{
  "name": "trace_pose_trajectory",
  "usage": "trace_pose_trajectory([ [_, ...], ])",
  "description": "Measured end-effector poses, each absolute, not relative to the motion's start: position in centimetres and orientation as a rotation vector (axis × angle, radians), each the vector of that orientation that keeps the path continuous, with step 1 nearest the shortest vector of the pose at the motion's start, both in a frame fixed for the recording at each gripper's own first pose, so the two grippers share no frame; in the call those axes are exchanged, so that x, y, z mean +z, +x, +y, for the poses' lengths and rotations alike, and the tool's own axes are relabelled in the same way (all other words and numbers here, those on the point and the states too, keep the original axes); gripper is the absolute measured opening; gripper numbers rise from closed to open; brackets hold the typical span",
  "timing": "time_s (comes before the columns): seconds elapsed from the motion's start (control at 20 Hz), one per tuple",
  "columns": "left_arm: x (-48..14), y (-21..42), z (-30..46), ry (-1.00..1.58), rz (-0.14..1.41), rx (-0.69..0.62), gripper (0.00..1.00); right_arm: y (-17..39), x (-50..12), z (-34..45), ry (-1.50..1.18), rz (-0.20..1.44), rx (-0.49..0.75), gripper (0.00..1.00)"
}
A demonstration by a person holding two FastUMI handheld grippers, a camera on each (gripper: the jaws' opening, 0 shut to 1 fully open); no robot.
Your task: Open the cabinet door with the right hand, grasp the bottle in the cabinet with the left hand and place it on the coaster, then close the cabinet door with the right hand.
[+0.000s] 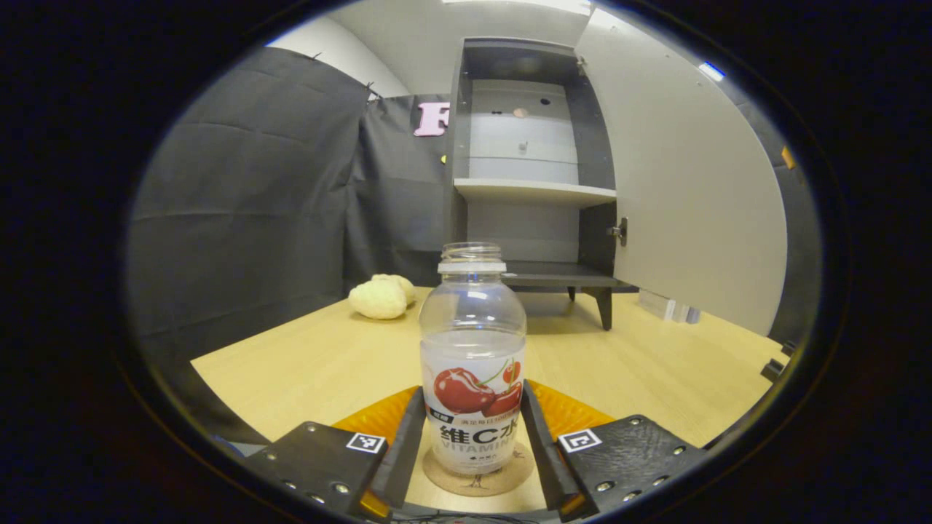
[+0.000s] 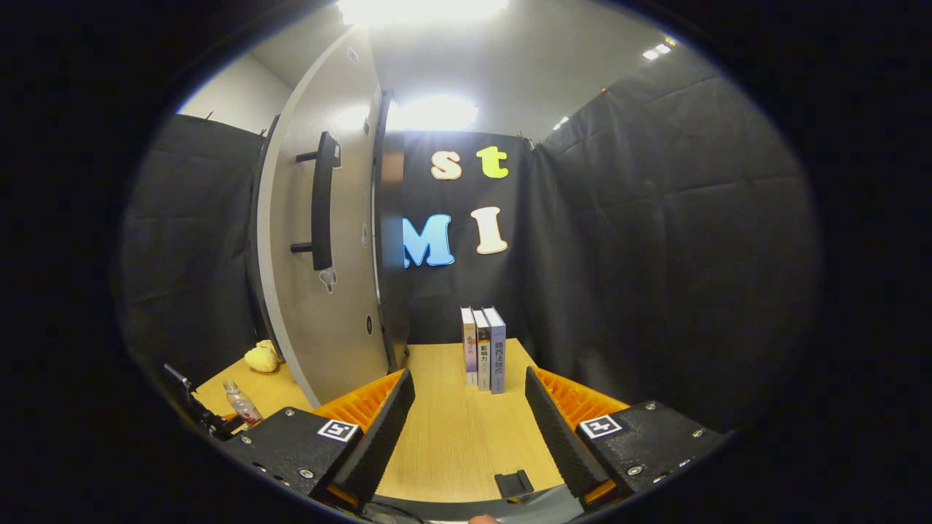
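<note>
three books [image 2: 483,349] standing upright on the wooden table [image 2: 459,437], and a yellowish plush toy [image 1: 381,295] lying on the table too

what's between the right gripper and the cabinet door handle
Right gripper view: bare wooden tabletop, then the door's plain face up to the handle. The right gripper is open, empty.

The open cabinet door [image 2: 320,255] stands left of the right gripper [image 2: 470,429]; bare tabletop [image 2: 451,429] runs ahead to three books [image 2: 483,349].
</note>
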State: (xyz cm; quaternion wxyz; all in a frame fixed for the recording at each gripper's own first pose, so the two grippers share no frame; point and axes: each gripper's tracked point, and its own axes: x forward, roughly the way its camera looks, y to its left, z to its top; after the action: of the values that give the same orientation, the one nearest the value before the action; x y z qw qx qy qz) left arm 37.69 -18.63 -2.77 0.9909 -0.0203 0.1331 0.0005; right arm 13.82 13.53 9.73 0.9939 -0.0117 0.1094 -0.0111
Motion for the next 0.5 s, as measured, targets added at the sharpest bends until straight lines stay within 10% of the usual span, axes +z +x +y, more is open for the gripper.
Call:
trace_pose_trajectory([
  [0.5, -1.9, 37.8, -19.5, 0.046, 0.302, 0.006, 0.72, 15.6, 10.2, 14.5, 0.0, 0.202, 0.025, 0.94],
])
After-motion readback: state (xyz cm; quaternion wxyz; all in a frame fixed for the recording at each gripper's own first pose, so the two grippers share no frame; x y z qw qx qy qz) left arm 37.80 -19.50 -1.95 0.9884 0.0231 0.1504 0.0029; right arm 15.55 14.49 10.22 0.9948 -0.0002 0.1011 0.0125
